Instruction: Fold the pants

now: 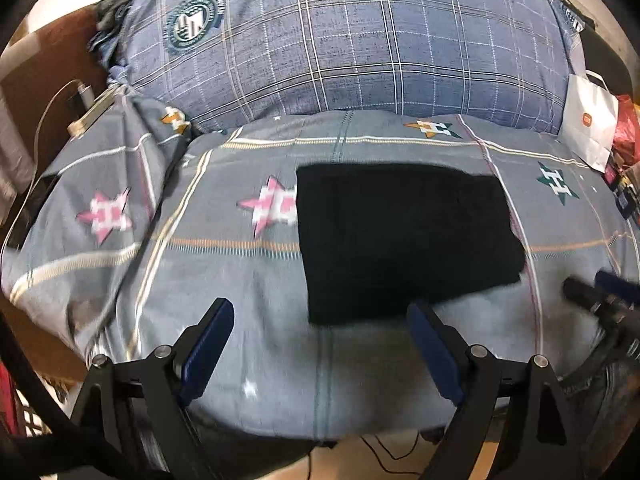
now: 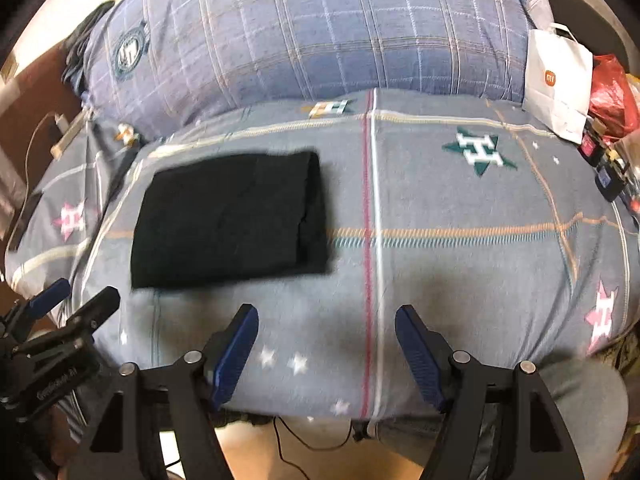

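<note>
The black pants lie folded into a flat rectangle on the grey star-patterned bedsheet. In the right wrist view the pants sit left of centre. My left gripper is open and empty, held just short of the pants' near edge. My right gripper is open and empty, above bare sheet to the right of the pants. The right gripper also shows at the right edge of the left wrist view. The left gripper shows at the lower left of the right wrist view.
A large blue plaid quilt is piled behind the pants. A white paper bag and a red plastic bag stand at the far right with small items. A phone and charging cable lie at the left. The bed's front edge is just below the grippers.
</note>
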The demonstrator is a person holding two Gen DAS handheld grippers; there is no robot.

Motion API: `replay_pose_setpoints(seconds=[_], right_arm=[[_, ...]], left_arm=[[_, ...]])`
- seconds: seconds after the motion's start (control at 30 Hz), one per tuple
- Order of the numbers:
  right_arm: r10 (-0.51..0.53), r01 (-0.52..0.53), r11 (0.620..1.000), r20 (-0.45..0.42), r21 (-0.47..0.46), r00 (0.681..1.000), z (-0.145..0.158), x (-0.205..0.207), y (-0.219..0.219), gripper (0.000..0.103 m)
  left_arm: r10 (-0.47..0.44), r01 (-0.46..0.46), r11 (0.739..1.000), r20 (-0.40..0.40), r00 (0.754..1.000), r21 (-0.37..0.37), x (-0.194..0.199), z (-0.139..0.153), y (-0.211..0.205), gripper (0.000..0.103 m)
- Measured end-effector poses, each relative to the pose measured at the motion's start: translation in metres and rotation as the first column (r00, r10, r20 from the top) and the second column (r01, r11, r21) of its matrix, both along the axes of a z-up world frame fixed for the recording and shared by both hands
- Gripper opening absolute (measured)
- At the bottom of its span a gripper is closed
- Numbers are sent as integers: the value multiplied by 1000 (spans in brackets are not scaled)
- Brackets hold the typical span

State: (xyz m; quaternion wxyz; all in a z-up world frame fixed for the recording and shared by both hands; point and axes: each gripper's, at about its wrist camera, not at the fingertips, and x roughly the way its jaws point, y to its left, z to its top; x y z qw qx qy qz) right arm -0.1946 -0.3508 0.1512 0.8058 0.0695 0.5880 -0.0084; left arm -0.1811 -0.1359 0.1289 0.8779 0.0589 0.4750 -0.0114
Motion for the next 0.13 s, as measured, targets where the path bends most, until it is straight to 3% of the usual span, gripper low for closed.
replay_pose_setpoints(seconds=[0.13], right_arm=[[-48, 49, 998, 32, -50, 998, 4, 39, -34, 74]], left_arm=[[52, -53, 998, 35, 998, 39, 37, 7, 17, 88]])
